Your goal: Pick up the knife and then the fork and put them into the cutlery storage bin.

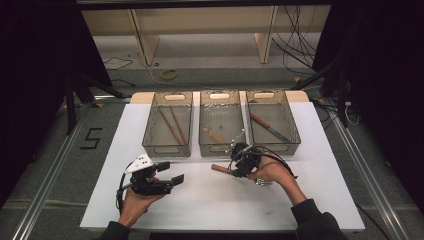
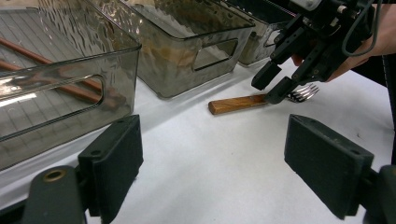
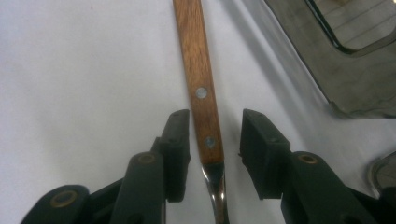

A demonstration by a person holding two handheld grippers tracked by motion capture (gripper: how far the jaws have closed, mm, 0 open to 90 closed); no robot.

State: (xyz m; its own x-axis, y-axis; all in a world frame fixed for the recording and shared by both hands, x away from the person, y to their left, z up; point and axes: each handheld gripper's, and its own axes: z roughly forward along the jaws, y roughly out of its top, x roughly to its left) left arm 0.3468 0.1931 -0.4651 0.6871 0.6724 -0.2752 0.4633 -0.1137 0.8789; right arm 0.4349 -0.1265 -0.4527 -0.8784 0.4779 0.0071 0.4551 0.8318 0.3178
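On the white tabletop (image 1: 210,200), three smoky translucent plastic bins (image 1: 168,124) are ranged at twelve o'clock. The left claw (image 1: 172,172) is held apart and empty at seven o'clock. The wooden-handled metal fork (image 3: 204,100), lying flat at the tabletop's centre below the middle bin, is straddled by the right claw (image 3: 214,140), whose jaws stand apart, not yet pressed against it.

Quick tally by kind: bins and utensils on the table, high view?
Bins: 3
Chopsticks in the left bin: 2
Utensil in the middle bin: 1
Utensil in the right bin: 1
Wooden-handled fork on the table: 1
Total: 8
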